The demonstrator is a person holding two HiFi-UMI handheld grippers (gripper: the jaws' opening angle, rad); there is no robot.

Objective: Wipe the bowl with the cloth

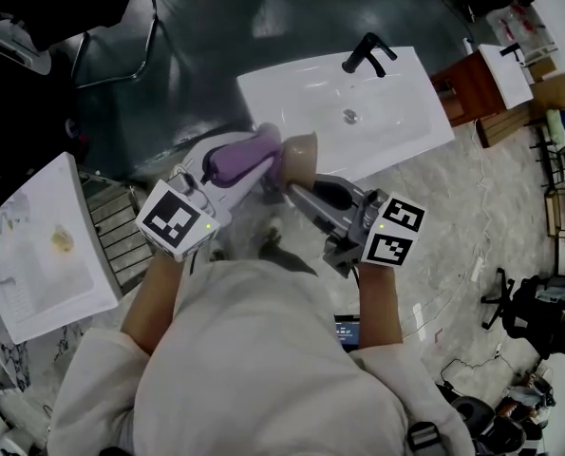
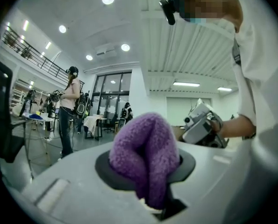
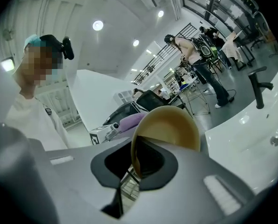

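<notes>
Left gripper (image 2: 147,171): jaws clamped on one purple cloth (image 2: 146,148), bunched up and standing proud between them.
Right gripper (image 3: 136,161): jaws pinched tight on the rim of one tan bowl (image 3: 169,125), tipped on its side.
Cloth and bowl: both up in front of the person, cloth just beside the bowl.
Marker cubes: two, left (image 1: 175,221) and right (image 1: 391,234), black-and-white square patterns.
Washbasin (image 1: 396,126): one, white, beyond the bowl, with one black tap (image 1: 367,53).
</notes>
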